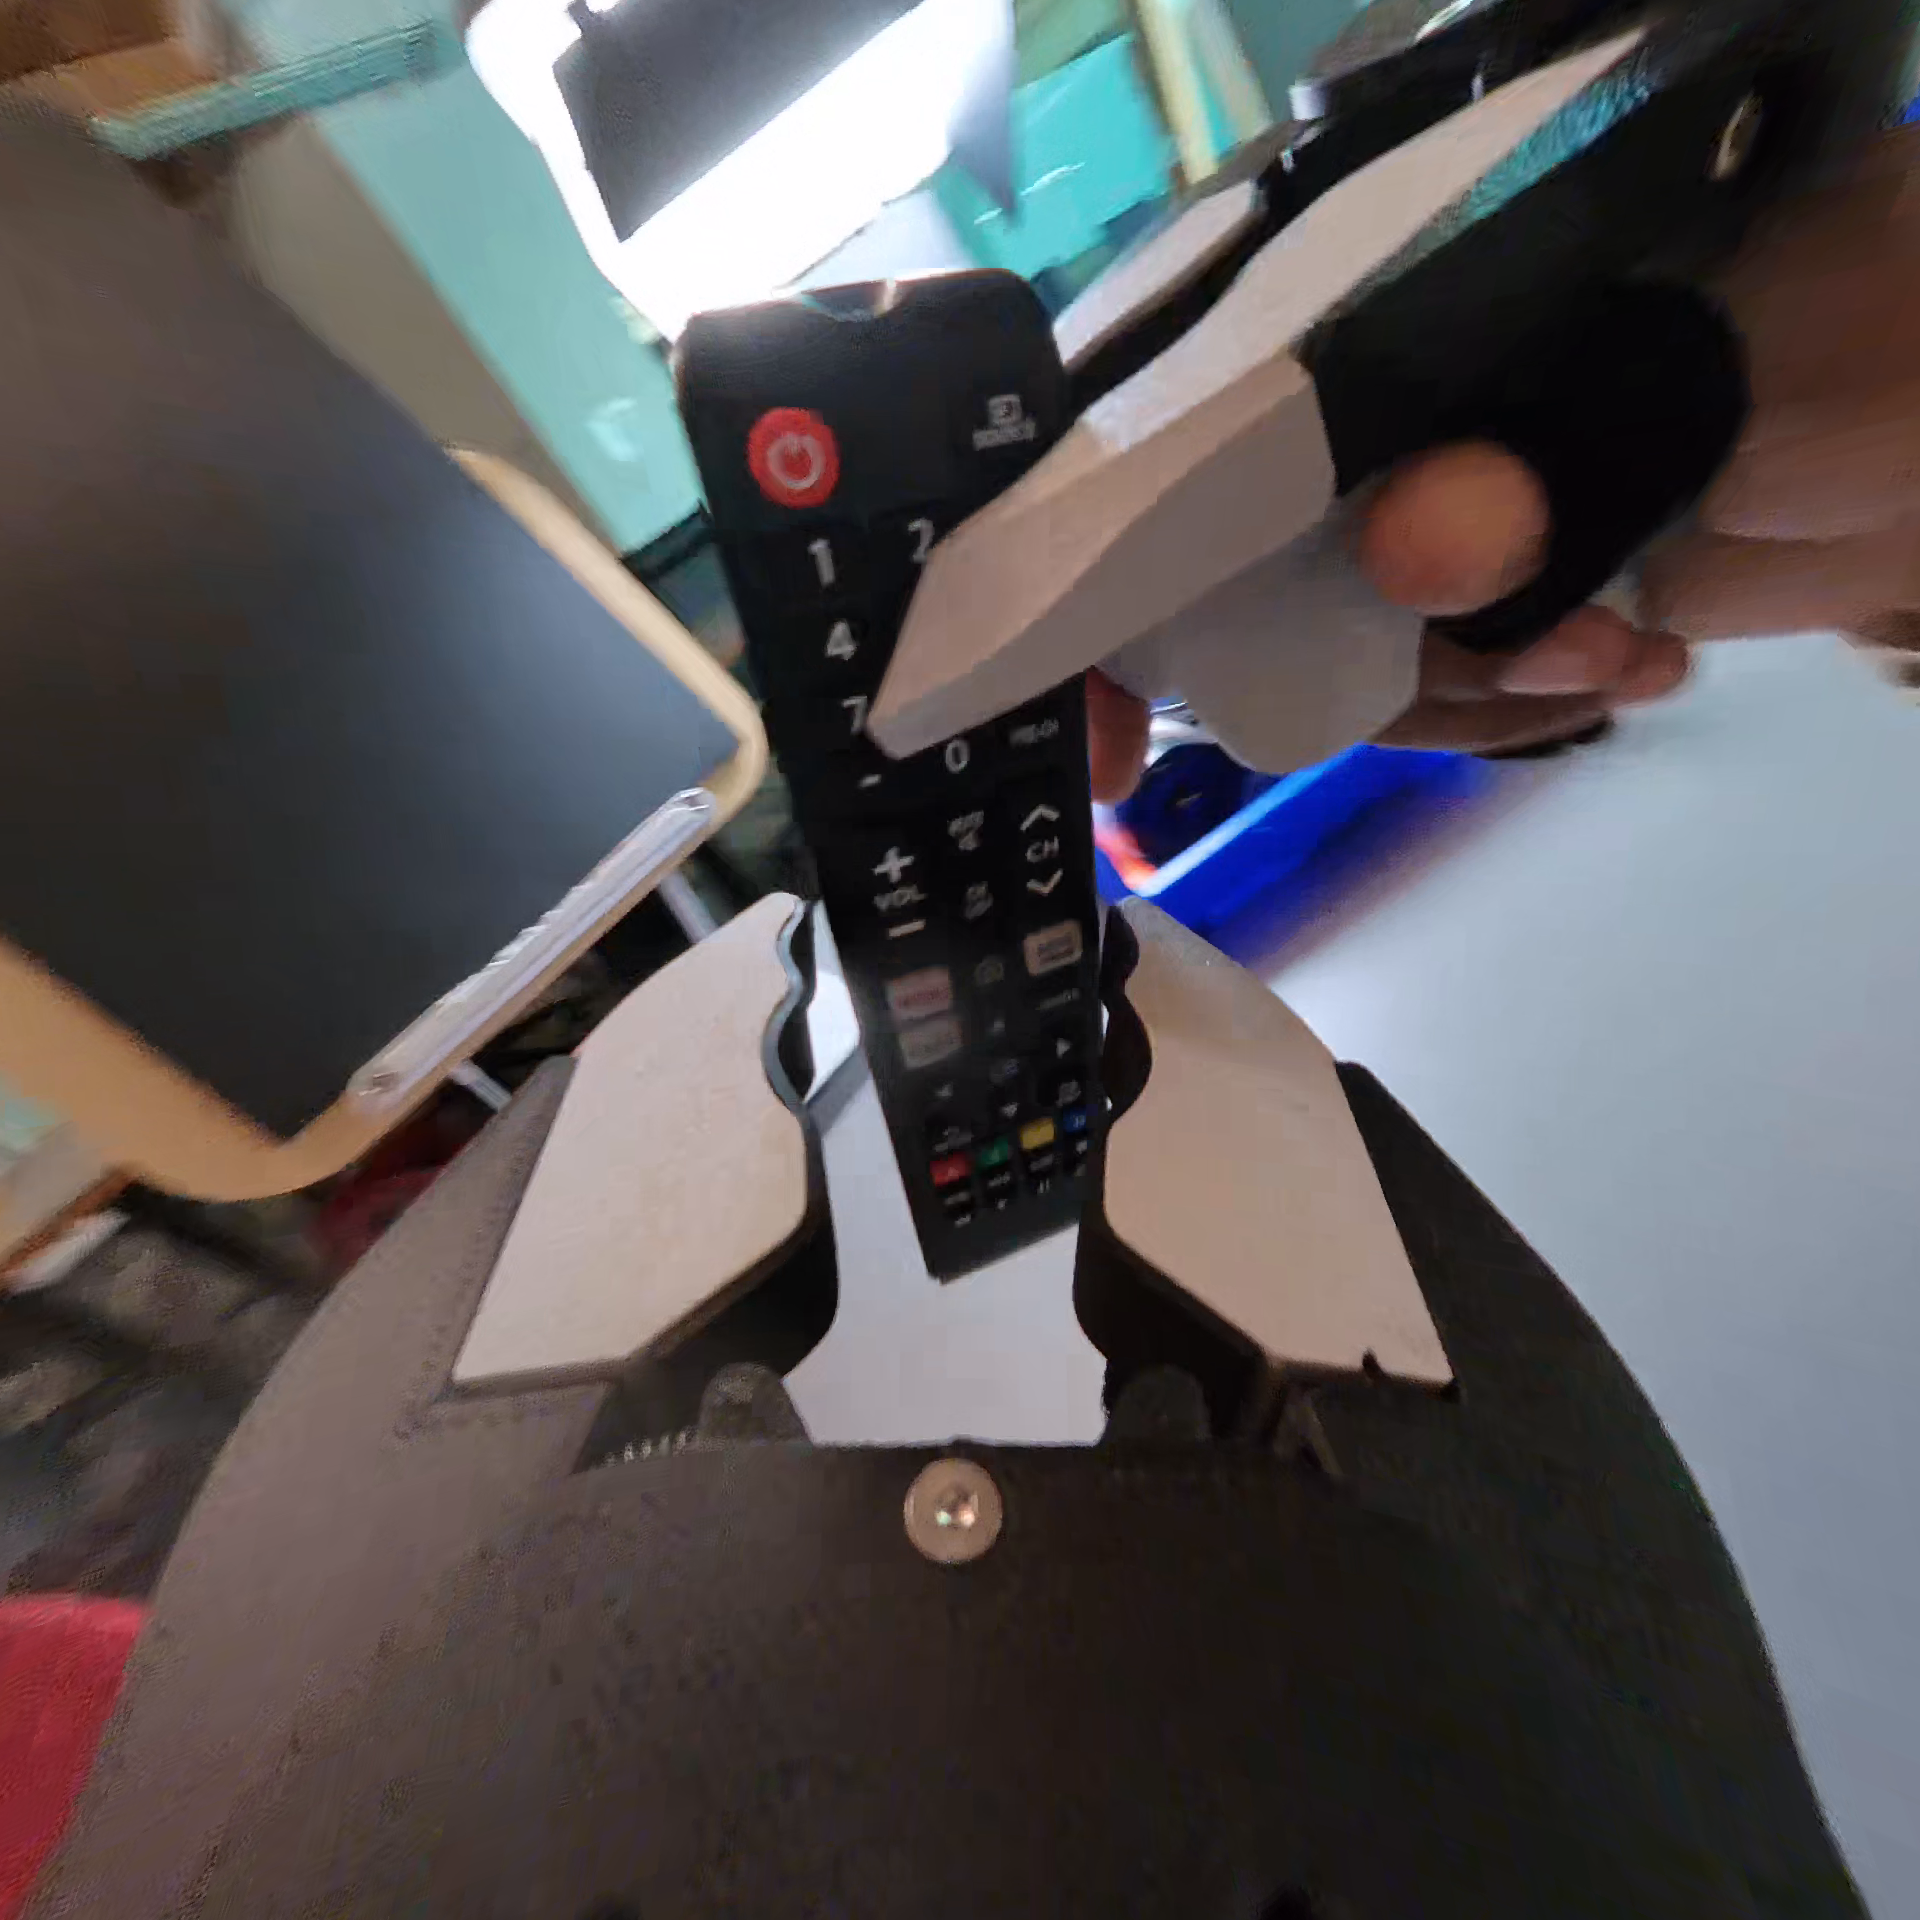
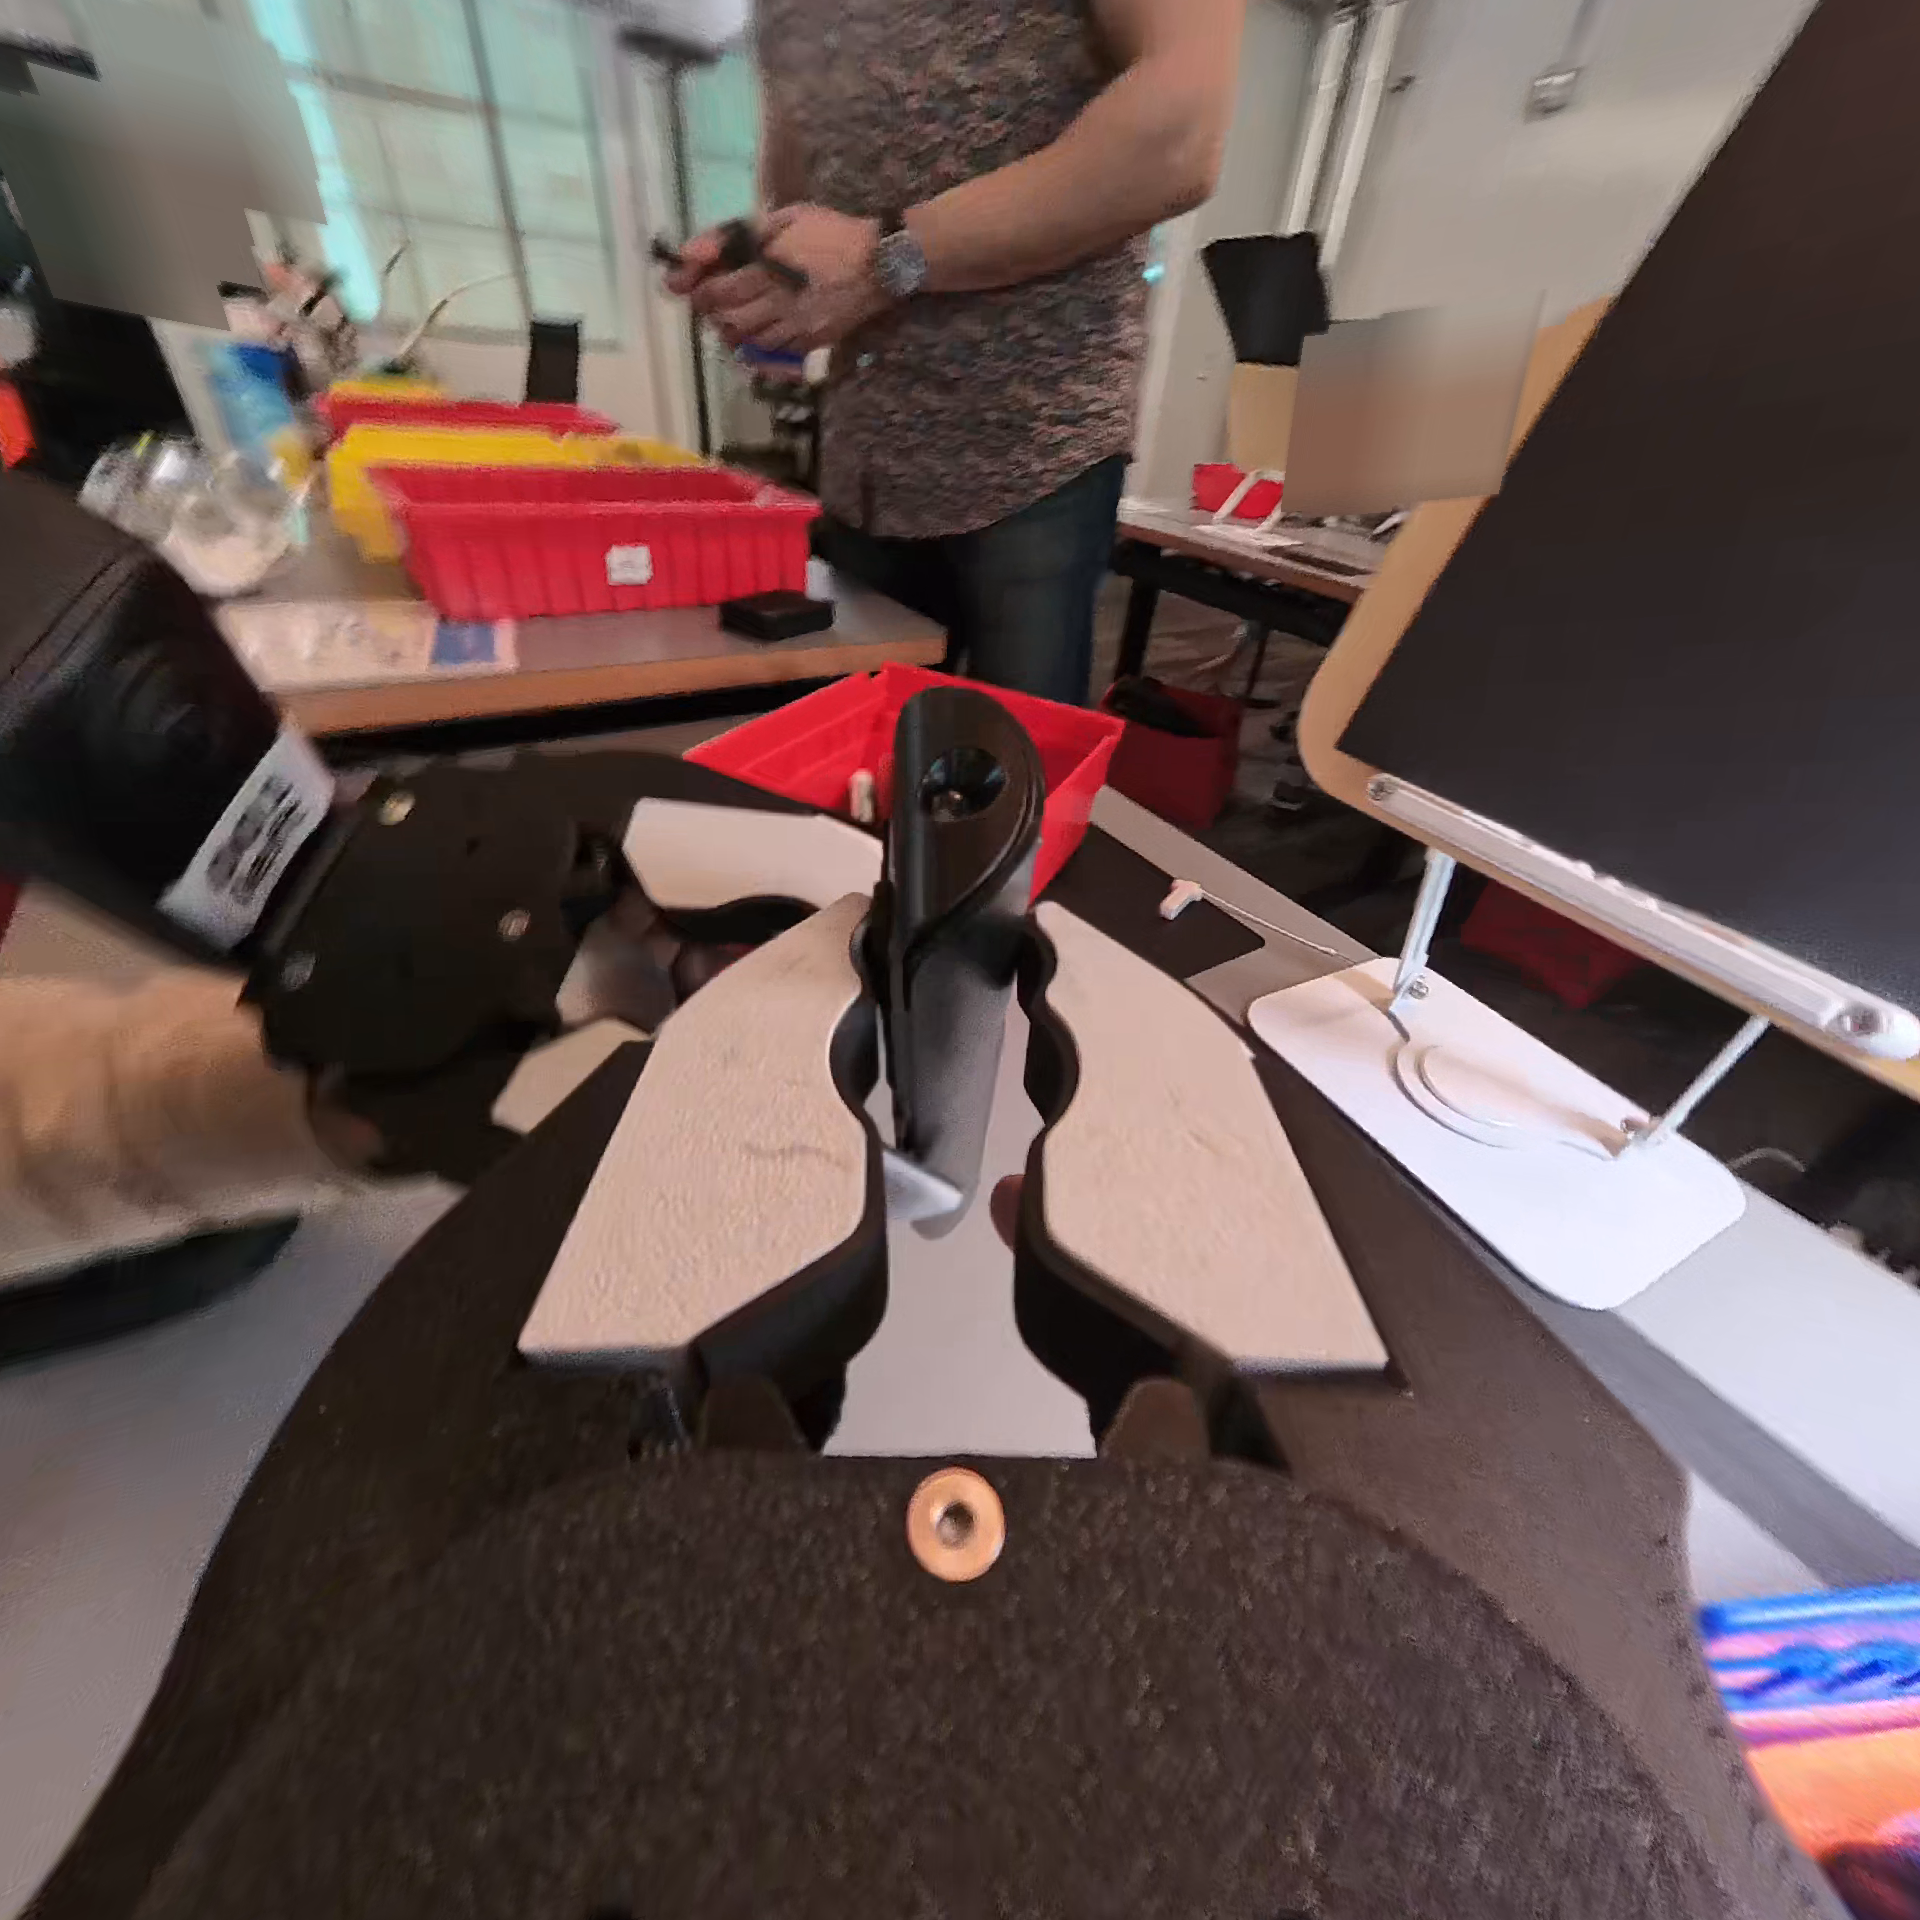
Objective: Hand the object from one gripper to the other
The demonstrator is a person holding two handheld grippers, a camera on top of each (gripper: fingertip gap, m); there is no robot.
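A black TV remote (image 1: 935,831) stands upright above the grey table (image 1: 1610,1039). My left gripper (image 1: 956,925) is around its lower half; the right finger touches it, and a narrow gap shows at the left finger, so it looks open. The right gripper's finger (image 1: 1091,520) lies across the remote's number keys from the upper right. In the right wrist view the remote (image 2: 951,997) is edge-on, and my right gripper (image 2: 951,920) is shut on its upper part. The left gripper's body (image 2: 468,935) reaches in from the left there.
A monitor on a white stand (image 2: 1662,623) is close on the right; it also shows in the left wrist view (image 1: 260,675). A red bin (image 2: 1070,769) sits just beyond the remote. A blue bin (image 1: 1299,842) is on the table. A person (image 2: 987,312) stands behind. One gripper's finger ends stand about 4 centimetres off the other's.
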